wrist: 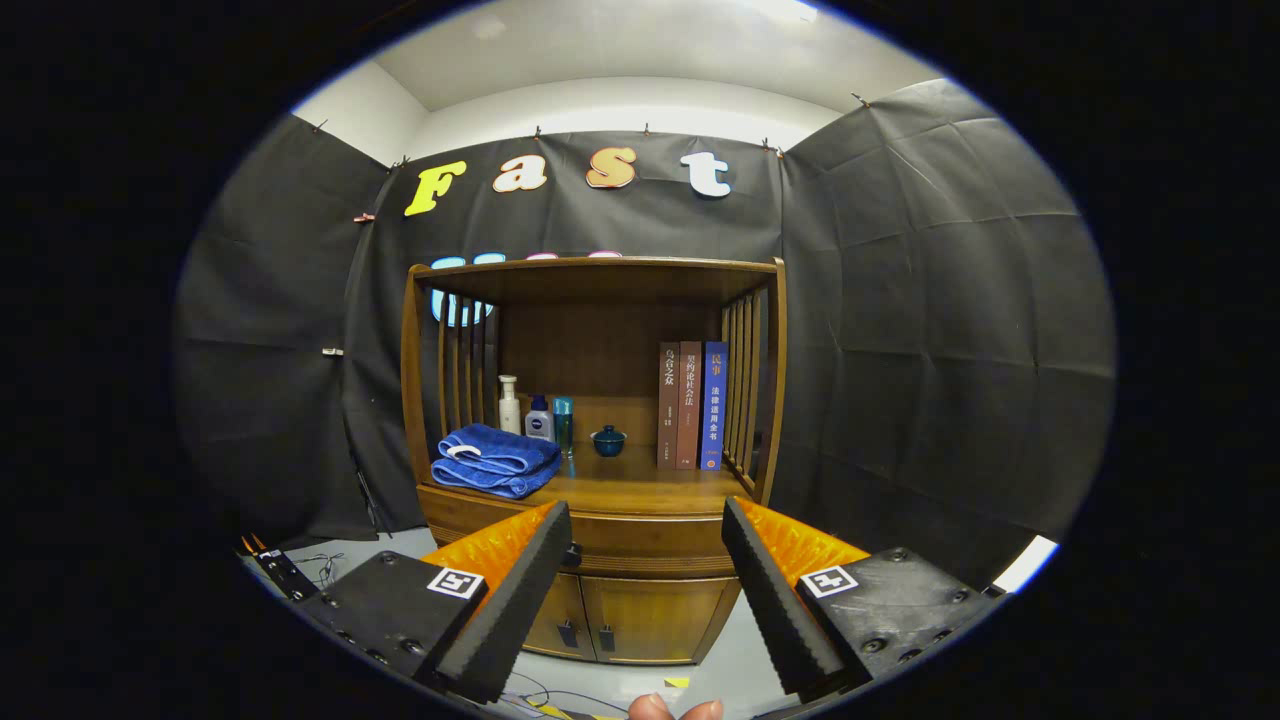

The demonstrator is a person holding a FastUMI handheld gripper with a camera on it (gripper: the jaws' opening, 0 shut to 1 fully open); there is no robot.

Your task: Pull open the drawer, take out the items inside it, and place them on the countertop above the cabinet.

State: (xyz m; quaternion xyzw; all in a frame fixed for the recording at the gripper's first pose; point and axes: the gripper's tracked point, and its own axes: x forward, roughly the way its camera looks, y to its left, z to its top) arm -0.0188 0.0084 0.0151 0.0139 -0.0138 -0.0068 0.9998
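The gripper (640,590) is wide open and holds nothing. The closed drawer (640,535) lies just ahead between its fingers, below the worktop (640,490). Expect rigid wood; grasp its dark knob (572,553).

Gripper (645,590): ribbed wedge jaws, screwed housings, square black-and-white marker tags.

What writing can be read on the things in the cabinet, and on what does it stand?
"乌合之众": spine of left brown book.
"民事", "法律适用全书": spine of blue book.
Middle brown book: too blurred.
Bottles: labels too small.
Gripper, open before the drawer: square markers, no words.
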